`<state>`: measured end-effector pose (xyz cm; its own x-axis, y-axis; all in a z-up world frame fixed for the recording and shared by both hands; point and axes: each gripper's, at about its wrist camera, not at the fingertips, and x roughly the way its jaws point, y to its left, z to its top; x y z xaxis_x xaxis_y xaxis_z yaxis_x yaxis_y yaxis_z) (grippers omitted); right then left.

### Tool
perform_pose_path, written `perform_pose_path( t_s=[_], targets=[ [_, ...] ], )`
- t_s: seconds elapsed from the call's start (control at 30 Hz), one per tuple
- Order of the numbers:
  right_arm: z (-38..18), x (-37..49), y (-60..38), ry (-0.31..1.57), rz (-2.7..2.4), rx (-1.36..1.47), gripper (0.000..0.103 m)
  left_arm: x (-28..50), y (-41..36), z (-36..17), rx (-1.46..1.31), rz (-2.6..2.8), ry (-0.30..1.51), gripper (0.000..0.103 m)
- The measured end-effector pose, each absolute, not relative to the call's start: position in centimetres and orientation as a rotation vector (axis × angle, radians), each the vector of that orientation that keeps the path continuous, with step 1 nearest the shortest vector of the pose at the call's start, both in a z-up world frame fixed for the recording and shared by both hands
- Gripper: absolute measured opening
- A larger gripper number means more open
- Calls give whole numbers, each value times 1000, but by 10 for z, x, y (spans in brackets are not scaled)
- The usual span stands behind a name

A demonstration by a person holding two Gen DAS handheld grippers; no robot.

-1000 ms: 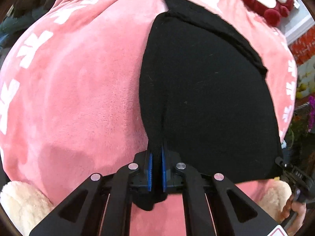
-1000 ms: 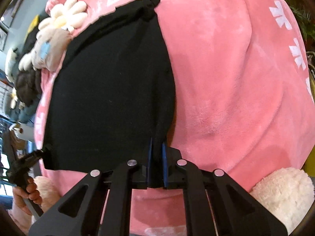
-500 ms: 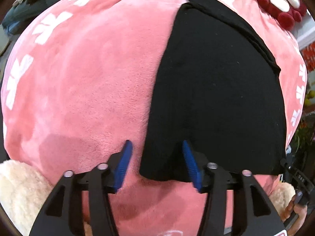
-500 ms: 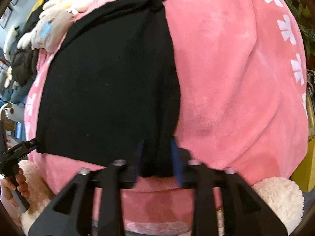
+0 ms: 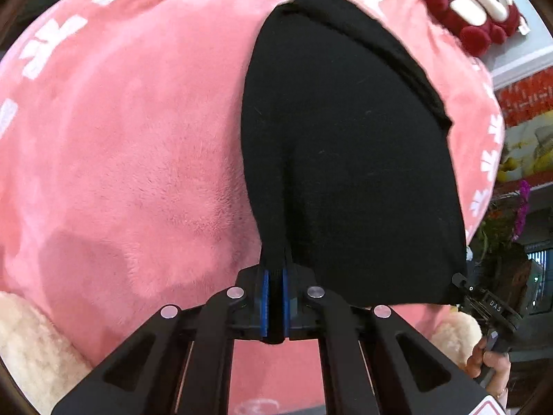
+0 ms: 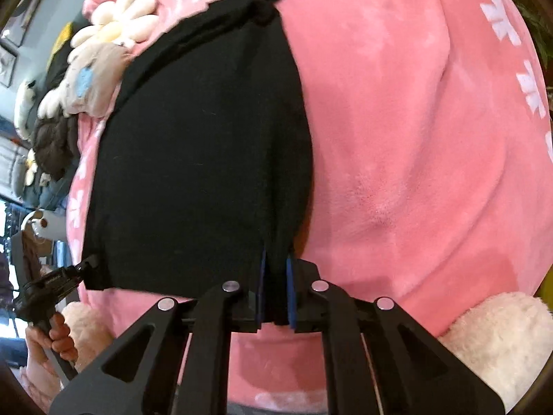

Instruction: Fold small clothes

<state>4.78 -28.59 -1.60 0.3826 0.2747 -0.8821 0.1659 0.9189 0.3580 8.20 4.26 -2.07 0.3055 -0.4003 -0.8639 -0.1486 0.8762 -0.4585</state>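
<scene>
A black garment (image 5: 345,155) lies flat on a pink plush blanket (image 5: 121,138), with a doubled band along its far edge. My left gripper (image 5: 274,269) has its jaws closing on the garment's near left corner, blue pads pressed on a pinched ridge of cloth. In the right wrist view the same black garment (image 6: 207,155) spreads to the left, and my right gripper (image 6: 275,259) has its jaws closing on the near right corner, cloth squeezed between its pads. Each view shows the other gripper's tip at the opposite near corner: the right one (image 5: 463,282), the left one (image 6: 86,266).
A red and white plush toy (image 5: 473,17) sits at the blanket's far right. A flower-shaped plush (image 6: 114,27) and dark clothes lie at the far left. Cream fluffy fabric (image 6: 501,339) shows at the blanket's near corners. A person's hand (image 6: 52,335) holds the left gripper's handle.
Both grippers let go of the garment's near corners, stood open around them half a second ago, and have now closed on them again. The garment lies much as before.
</scene>
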Motion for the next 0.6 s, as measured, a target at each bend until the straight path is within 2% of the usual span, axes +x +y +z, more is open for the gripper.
perform_pose_path(
  t_s=[0.23, 0.6],
  targets=[
    [26, 17, -296, 1139, 116, 382, 8, 50, 75, 23, -542, -217, 1226, 3],
    [12, -51, -292, 1233, 150, 372, 8, -24, 69, 33, -453, -232, 1298, 3]
  ],
)
